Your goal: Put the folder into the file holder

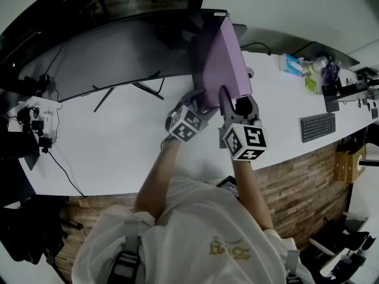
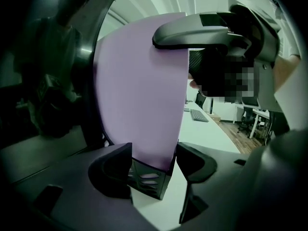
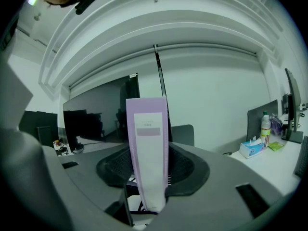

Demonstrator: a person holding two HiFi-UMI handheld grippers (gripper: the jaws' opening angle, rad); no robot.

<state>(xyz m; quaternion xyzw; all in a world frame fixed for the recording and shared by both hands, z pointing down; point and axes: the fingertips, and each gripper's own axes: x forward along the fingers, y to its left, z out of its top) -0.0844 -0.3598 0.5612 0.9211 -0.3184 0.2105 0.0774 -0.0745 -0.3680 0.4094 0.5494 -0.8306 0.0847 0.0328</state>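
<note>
White and long, the worktop (image 1: pixel 136 152) curved across the head view, with a wood-plank front along its near edge. On it stood a wide, dark curved monitor (image 1: pixel 118 52), the biggest thing there. Just in front of the monitor's right end we saw the purple folder (image 1: pixel 228 58) standing upright, its broad face turned to the left tongs and its narrow spine, with a white label, turned to the right tongs. In the left gripper view the folder's lower end sat inside the black file holder (image 2: pixel 147 179), whose slotted base rested on the worktop. We could not tell how deep the folder had gone into it.

The left tongs (image 2: pixel 154 158) reached in low, with their jaws standing wide. The base of the file holder filled the space between them, and both jaws appeared to press on its sides. The right tongs (image 3: pixel 151 170) were at the folder's near edge, a little higher. Their ribbed pads were closed on the spine from both sides, so we judged that they had a firm hold of the folder.

Well apart to the right lay a dark keyboard (image 1: pixel 318 126), near the edge of the worktop. Farther back on that side we made out a blue-and-white tissue box (image 1: pixel 290 64), and beside it a small bottle (image 3: pixel 265 126).
</note>
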